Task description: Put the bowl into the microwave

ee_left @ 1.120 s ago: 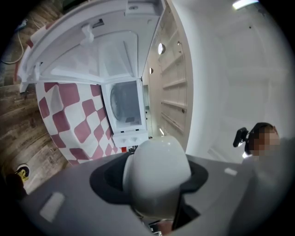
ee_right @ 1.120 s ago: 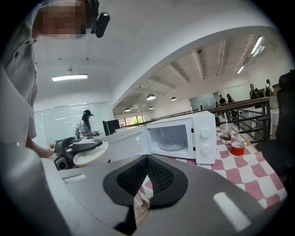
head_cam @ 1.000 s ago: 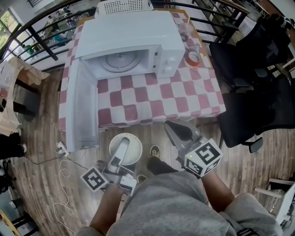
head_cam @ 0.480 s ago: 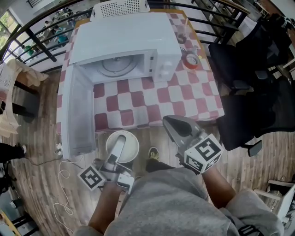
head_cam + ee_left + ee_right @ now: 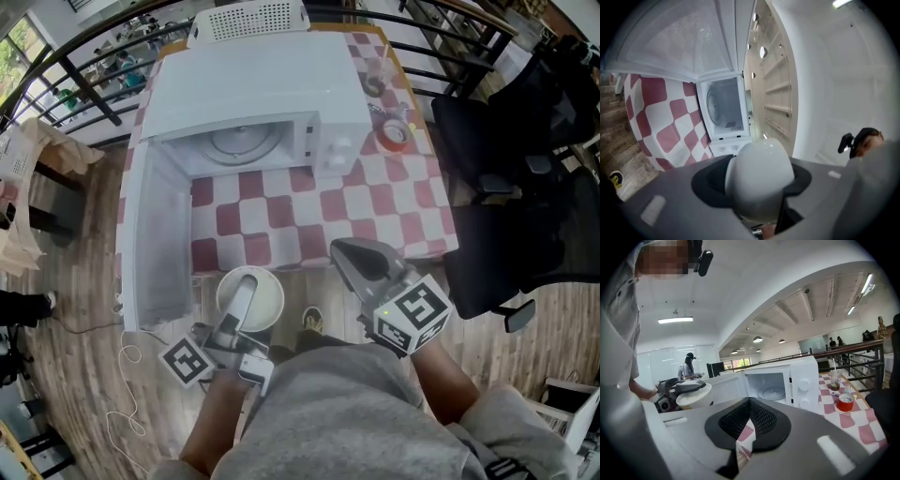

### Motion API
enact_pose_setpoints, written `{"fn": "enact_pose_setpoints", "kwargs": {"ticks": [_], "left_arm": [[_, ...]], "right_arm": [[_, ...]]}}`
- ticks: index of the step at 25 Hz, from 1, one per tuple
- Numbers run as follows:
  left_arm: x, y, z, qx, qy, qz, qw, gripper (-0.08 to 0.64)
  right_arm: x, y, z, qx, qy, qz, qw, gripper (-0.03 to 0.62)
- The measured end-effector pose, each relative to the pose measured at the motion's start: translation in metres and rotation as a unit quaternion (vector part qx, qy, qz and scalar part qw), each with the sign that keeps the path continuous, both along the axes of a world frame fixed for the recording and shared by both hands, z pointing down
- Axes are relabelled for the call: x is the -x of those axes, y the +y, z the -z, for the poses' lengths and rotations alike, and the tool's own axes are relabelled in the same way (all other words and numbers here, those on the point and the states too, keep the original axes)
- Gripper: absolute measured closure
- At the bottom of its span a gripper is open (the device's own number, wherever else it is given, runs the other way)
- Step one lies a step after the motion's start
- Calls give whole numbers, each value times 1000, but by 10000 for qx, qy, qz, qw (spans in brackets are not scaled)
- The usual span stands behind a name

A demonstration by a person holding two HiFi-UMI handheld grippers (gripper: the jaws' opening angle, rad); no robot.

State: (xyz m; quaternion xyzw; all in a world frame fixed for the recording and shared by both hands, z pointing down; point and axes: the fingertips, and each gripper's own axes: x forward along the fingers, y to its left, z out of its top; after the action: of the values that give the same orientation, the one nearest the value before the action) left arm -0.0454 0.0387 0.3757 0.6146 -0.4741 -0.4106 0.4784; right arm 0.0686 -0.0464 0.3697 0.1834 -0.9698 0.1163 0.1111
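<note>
The white bowl (image 5: 272, 300) hangs over the wooden floor just in front of the table's near edge, with my left gripper (image 5: 248, 286) shut on its rim, one jaw across the top. In the left gripper view the bowl (image 5: 759, 173) fills the space between the jaws, and the microwave's cavity (image 5: 723, 105) lies ahead. The white microwave (image 5: 272, 89) stands on the checkered table (image 5: 375, 211) with its door (image 5: 155, 234) swung wide to the left and the glass turntable (image 5: 244, 141) bare. My right gripper (image 5: 345, 251) is shut and empty, to the right of the bowl.
A red tape roll (image 5: 394, 136) and a plastic cup (image 5: 375, 80) stand right of the microwave. Black chairs (image 5: 525, 187) crowd the table's right side. A white cable (image 5: 131, 394) lies on the floor at the left. Railings run behind the table.
Both grippers, the left still holding the bowl, have come closer to the table's near edge and the open microwave. The jaws have not changed.
</note>
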Motion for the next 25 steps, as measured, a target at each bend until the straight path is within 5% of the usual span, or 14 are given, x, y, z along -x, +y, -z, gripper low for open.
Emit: {"fn": "enact_pose_setpoints", "kwargs": {"ticks": [25], "left_arm": [[-2, -5, 15, -114, -79, 121, 9998, 327]], "right_arm": [[-4, -6, 6, -32, -204, 52, 9998, 594]]}}
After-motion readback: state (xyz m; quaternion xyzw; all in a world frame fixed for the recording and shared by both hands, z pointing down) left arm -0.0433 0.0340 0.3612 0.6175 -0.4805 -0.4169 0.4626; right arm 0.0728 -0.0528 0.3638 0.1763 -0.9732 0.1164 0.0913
